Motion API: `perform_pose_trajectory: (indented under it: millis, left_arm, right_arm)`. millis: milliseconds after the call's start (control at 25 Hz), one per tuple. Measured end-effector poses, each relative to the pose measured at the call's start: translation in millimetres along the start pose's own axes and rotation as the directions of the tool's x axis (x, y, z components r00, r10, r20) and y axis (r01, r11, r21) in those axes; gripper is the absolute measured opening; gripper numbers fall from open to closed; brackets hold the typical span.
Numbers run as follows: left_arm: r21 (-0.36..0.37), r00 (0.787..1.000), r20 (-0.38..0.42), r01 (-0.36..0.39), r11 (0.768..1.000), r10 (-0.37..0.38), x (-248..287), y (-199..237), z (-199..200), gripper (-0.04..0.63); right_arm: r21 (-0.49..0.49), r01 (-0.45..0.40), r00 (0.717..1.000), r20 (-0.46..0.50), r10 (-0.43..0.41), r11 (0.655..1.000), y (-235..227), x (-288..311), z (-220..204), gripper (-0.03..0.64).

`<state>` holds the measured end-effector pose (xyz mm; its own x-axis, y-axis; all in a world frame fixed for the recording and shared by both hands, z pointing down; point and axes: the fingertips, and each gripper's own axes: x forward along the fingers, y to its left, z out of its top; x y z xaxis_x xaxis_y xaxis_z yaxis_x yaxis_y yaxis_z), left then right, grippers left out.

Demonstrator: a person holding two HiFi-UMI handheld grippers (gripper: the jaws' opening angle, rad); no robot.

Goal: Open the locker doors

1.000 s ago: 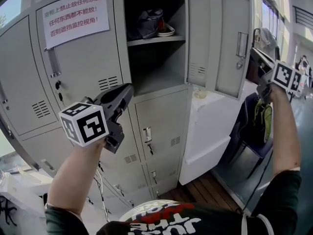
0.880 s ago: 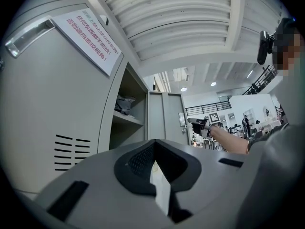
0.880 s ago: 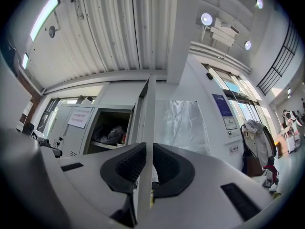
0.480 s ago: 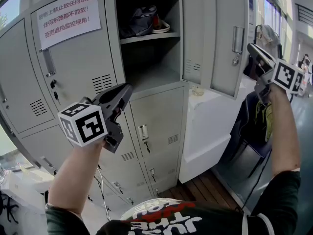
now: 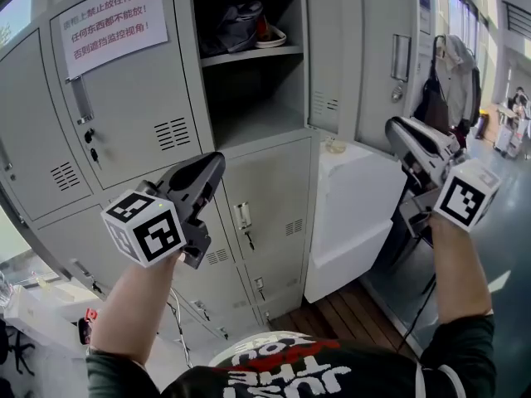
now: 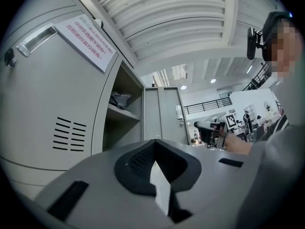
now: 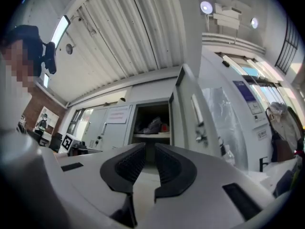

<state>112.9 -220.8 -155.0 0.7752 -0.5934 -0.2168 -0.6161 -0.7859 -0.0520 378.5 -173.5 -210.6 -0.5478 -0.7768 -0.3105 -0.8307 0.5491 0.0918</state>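
Two sets of tongs are raised in front of a bank of grey metal lockers (image 5: pixel 50 139), and neither holds anything. The left tongs (image 5: pixel 213 162) are clenched, the ribbed dark pads meeting at the tip in the left gripper view (image 6: pixel 153 146). The right tongs (image 5: pixel 397 128) are released only a little: in the right gripper view (image 7: pixel 150 151) a narrow slit separates the pads, and nothing sits in it. Each tool carries a white cube with black square markers behind its tongs, the left cube (image 5: pixel 145 226) and the right cube (image 5: pixel 466 194), and an arm in a dark sleeve reaches up to each.

Above and to the left of the left tongs is a closed upper locker door (image 5: pixel 124 98) bearing a white paper notice with red print (image 5: pixel 112 19). Just beyond their tip, to the right, is a closed lower grey door with a small latch (image 5: pixel 265 193).

Up between the two tools gapes the open upper compartment (image 5: pixel 249 98). A dark bundled item (image 5: pixel 241 27) lies on its inner shelf. The grey door of that compartment (image 5: pixel 377 73) is swung out to the right. Its handle stands above the right tongs, which are clear of the door.

Below the open door, between the tools, stands a white box-like surface (image 5: pixel 348 214). Dark coats (image 5: pixel 452 81) hang above and beyond the right tongs.
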Motion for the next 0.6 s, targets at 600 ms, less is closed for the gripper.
perform_pose_trajectory:
  millis: [600]
  left_arm:
    - [-0.093,0.999,-0.024,-0.025,0.995,0.023,-49.2,-5.3,-70.2,-0.002]
  right_arm:
    - [0.171,-0.18,0.972,-0.122,0.202,0.969,65.2,58.5,-129.9,0.064]
